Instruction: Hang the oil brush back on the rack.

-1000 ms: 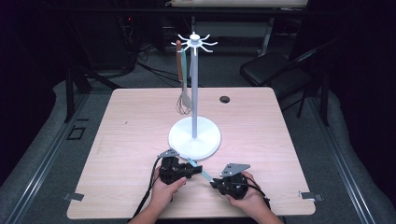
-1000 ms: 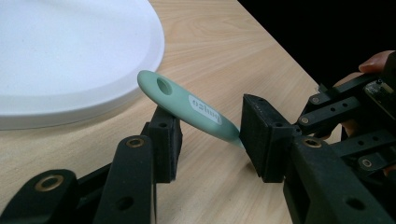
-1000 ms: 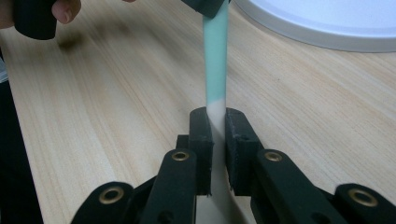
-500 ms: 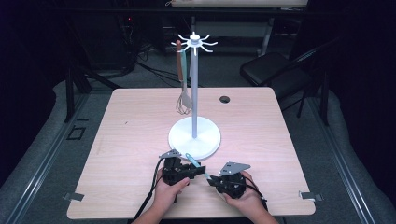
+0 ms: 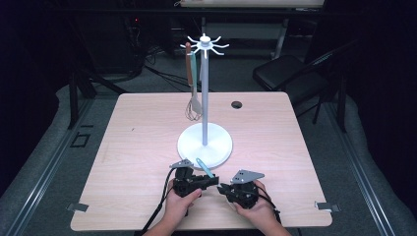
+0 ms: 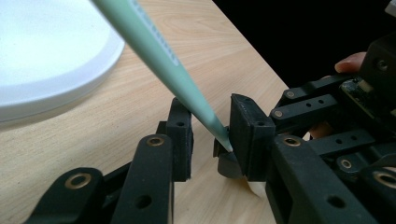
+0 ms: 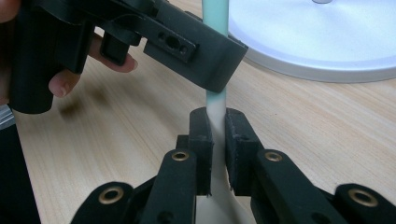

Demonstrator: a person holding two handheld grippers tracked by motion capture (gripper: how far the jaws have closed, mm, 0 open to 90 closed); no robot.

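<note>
Mint-green, slender plastic utensil handle (image 5: 203,167) sits between our two grippers near the front edge of the light wooden table (image 5: 133,147), just in front of the round white base of the utensil stand (image 5: 204,142). Our right gripper (image 7: 217,126) is clamped on the pale lower part of the handle, its black pads pressing it from both sides. Our left gripper (image 6: 210,135) has just been closing around the same handle; the handle runs slantwise between its jaws, leaning on one pad, and there is a visible gap to the other, so it does not yet grip. In the high view we see the handle tilting up toward the stand's base. Farther back, a wire whisk with a brown handle (image 5: 192,93) hangs from the stand's white hooked top (image 5: 203,45).
</note>
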